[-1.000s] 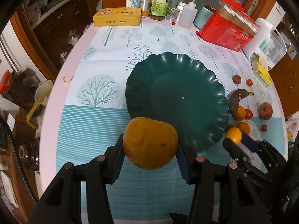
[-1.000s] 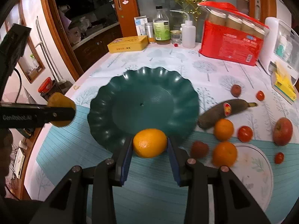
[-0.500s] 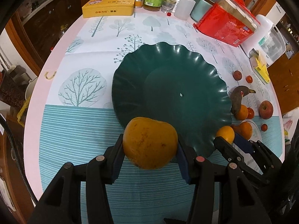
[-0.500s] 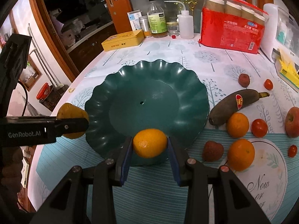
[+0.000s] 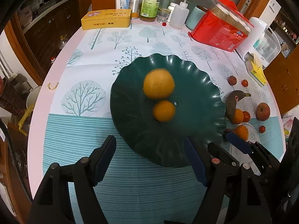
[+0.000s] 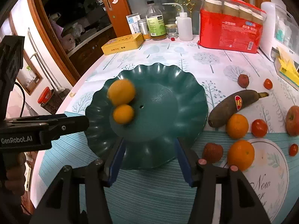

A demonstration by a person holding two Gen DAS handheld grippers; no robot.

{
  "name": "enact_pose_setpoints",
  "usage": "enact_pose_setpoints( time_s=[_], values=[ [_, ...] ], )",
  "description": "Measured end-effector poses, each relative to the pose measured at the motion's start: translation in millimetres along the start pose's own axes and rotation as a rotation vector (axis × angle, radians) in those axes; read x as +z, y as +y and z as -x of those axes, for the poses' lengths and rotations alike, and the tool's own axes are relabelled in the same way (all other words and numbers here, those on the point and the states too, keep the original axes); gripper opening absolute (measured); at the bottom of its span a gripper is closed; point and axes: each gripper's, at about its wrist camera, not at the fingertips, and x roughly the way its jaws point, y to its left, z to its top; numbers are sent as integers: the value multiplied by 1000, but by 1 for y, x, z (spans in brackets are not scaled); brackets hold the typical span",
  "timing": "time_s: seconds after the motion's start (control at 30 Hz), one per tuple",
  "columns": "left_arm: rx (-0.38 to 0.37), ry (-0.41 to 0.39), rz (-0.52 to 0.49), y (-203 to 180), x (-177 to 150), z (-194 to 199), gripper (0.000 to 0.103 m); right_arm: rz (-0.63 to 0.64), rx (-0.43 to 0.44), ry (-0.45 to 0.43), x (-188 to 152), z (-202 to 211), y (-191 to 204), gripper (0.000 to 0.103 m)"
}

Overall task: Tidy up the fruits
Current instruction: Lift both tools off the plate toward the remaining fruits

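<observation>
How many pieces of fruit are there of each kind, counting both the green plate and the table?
Orange round fruits: 4 (2 in the green plate, 2 on the table)
Dark banana: 1
Red apple: 1
Red tomatoes: 3
Dull dark-red fruits: 2
Total: 11

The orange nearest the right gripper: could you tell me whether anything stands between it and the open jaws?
Nothing visible does. The orange lies just right of the right gripper, with a strawberry beside it.
</observation>
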Motion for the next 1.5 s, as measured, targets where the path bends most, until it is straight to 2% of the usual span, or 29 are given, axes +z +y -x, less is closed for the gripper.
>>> enact_pose_setpoints(
  time_s=[0.47,1.0,1.5],
  values=[
    [-4,-46,-49,-32,-33,32,74,-98,-9,-16,-28,38,-15,56],
    [-38,-16,-118,-92,-72,38,74,-211,-122,36,-94,85,-76,56],
    [-45,13,-51,-154,-72,25,74,-200,-176,67,-97,120,-146,56]
  ],
)
